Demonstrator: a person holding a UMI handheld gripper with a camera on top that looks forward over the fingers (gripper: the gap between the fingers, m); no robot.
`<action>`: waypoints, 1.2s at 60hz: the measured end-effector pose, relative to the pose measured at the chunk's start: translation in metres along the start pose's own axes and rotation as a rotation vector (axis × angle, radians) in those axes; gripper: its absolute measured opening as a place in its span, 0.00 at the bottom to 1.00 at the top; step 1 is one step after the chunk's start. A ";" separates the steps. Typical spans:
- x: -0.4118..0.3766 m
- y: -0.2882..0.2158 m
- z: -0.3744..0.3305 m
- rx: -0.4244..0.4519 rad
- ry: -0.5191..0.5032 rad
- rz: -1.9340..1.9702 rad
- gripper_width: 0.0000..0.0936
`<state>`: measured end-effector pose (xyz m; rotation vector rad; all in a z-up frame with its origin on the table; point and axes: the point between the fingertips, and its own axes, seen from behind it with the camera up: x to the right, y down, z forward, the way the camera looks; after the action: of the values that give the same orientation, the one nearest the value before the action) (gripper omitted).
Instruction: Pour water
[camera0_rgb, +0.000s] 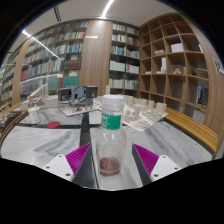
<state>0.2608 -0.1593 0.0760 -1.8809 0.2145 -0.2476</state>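
Observation:
A clear plastic bottle (111, 140) with a white cap and a green label stands upright on the pale table (40, 150). It is between my gripper's (112, 160) two fingers. A little reddish-brown tint shows at its base. The magenta pads (80, 158) sit on either side of the bottle's lower part, with a narrow gap on each side. The gripper is open around the bottle and does not press on it. I see no cup or other vessel close to the fingers.
A small red object (52, 125) lies on the table to the left. Boxes and papers (72, 97) sit further back. Chairs (150, 105) and a wooden bench (195, 130) stand to the right. Bookshelves (175, 60) line the far walls.

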 end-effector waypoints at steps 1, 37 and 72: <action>0.002 -0.002 0.006 0.000 -0.003 0.001 0.88; 0.001 -0.038 0.034 0.043 0.075 -0.028 0.46; -0.219 -0.358 0.076 0.384 0.494 -1.166 0.46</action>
<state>0.0808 0.0820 0.3780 -1.3344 -0.5971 -1.4312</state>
